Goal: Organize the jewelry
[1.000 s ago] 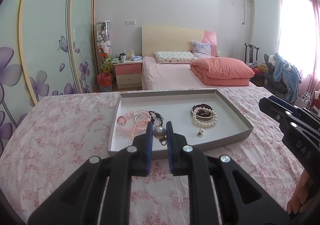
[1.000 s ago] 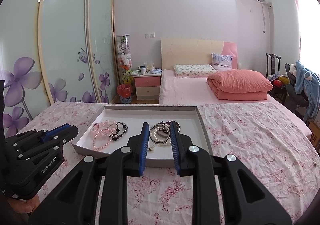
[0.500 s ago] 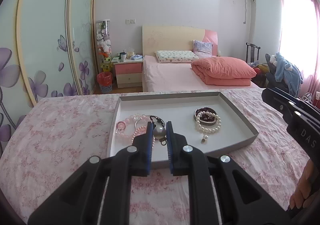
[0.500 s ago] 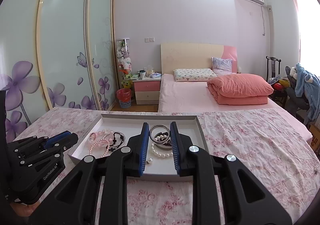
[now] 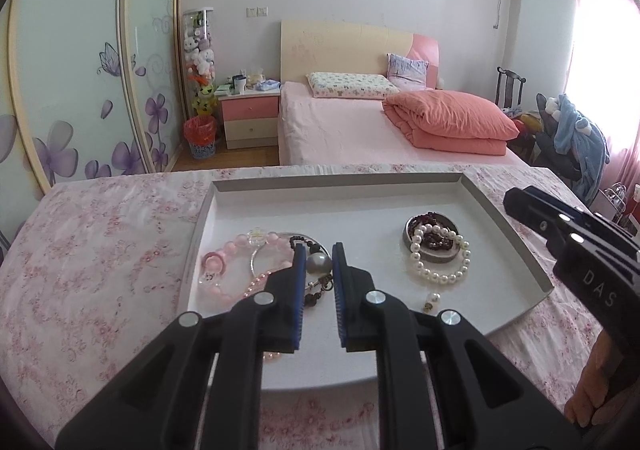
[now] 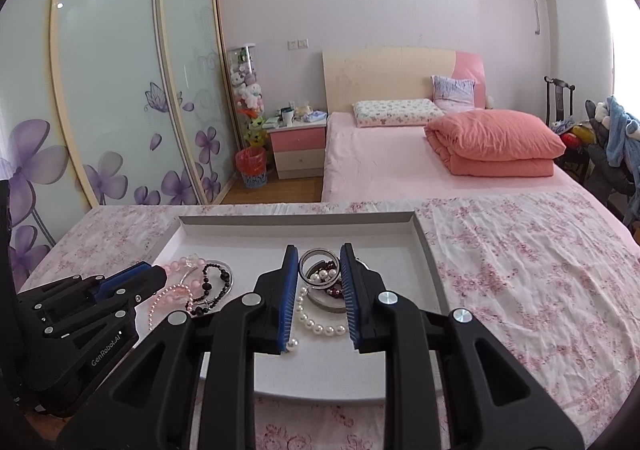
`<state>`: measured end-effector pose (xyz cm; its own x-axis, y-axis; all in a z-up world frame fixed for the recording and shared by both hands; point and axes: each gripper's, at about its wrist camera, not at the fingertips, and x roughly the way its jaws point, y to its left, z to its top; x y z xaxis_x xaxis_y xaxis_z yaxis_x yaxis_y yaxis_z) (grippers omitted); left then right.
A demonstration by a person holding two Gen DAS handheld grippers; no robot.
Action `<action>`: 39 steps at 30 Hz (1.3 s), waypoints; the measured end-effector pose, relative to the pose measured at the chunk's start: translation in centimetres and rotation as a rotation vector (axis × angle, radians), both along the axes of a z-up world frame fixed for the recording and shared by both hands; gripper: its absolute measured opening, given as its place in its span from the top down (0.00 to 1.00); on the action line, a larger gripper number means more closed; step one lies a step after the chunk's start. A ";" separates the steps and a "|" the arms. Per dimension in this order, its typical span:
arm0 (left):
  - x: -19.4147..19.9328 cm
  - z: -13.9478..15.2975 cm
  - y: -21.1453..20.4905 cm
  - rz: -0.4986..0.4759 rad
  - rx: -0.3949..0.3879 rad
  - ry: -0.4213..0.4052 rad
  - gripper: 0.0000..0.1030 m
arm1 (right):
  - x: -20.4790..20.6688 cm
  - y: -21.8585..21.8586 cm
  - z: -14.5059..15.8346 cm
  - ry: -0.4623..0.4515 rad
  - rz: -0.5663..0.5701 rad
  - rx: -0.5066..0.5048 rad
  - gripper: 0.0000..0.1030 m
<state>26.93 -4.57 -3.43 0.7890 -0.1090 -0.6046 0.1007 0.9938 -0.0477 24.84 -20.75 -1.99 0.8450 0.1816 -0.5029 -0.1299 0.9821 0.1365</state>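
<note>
Both grippers hang over the shallow grey tray that sits on the pink floral tabletop, with all the jewelry lying loose inside it. Left gripper is low over the left-hand cluster: its blue-padded jaws stand a narrow gap apart, nothing pinched between them, and a grey round bead shows through that gap on the tray floor below. Around it lie the pink bead bracelet, a thin silver bangle and a dark beaded strand, tangled together and touching. Over on the right side of the tray, the right gripper hovers above the second pile, jaws likewise only slightly apart and empty. Framed in its gap are a silver ring-shaped bangle and dark red beads, with the white pearl bracelet draped over them and trailing toward the tray's near edge; a small charm lies at its end, though it's too small to say what it is. From the left view the right gripper's black body juts in at the right edge, a hand wrapped round its handle. A pink bed stands beyond the tabletop.
</note>
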 end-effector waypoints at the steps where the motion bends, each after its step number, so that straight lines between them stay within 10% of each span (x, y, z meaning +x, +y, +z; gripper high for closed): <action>1: 0.3 -0.2 0.0 -0.002 -0.004 0.007 0.86 | 0.3 0.0 -0.2 0.008 0.001 0.003 0.78; 23: -1.2 1.9 6.0 0.090 -0.135 0.007 0.70 | -2.3 -2.9 1.3 0.014 -0.039 0.096 0.62; 39: -12.3 5.2 8.3 0.136 -0.071 -0.136 0.18 | -11.2 -2.8 4.4 -0.109 -0.076 0.070 0.23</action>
<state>14.60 3.69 1.76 0.8732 -0.0341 -0.4863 -0.0243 0.9933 -0.1132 13.61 -23.58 2.37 0.9068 0.1463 -0.3954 -0.0731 0.9782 0.1944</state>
